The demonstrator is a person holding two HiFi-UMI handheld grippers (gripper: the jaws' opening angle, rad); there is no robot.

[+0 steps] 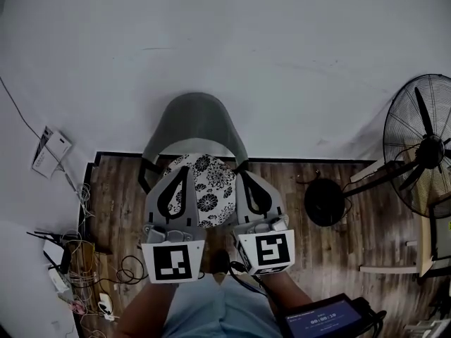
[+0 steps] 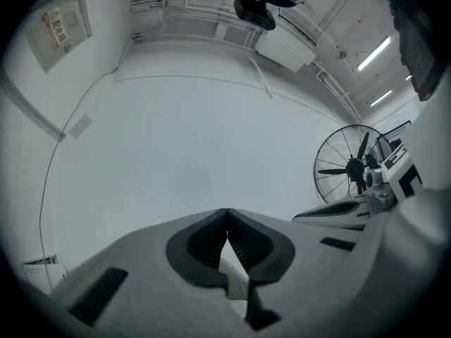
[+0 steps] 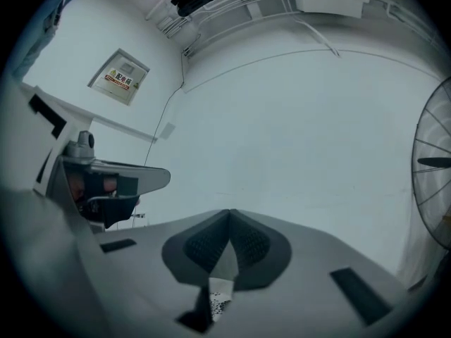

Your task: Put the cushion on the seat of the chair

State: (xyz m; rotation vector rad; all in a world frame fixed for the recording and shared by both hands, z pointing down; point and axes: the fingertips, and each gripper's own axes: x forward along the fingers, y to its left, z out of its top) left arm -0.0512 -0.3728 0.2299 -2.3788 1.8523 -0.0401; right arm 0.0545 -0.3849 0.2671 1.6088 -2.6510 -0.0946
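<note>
A round white cushion with black flowers (image 1: pixel 206 187) lies over the seat of the grey chair (image 1: pixel 194 122), which stands against the white wall. My left gripper (image 1: pixel 179 169) is held level along the cushion's left side and my right gripper (image 1: pixel 252 179) along its right side. In the left gripper view the left gripper (image 2: pixel 227 214) has its tips together, with a pale strip showing in the gap behind them. The right gripper (image 3: pixel 229 214) is shut too, and a bit of the flowered fabric (image 3: pixel 218 300) shows through its gap. Whether that fabric is pinched or only lies beneath, I cannot tell.
A standing fan (image 1: pixel 423 146) with a round black base (image 1: pixel 324 201) is on the wooden floor to the right. Cables and plugs (image 1: pixel 77 266) lie at the left, a paper (image 1: pixel 51 150) leans on the wall, and a screen device (image 1: pixel 328 322) sits by my right arm.
</note>
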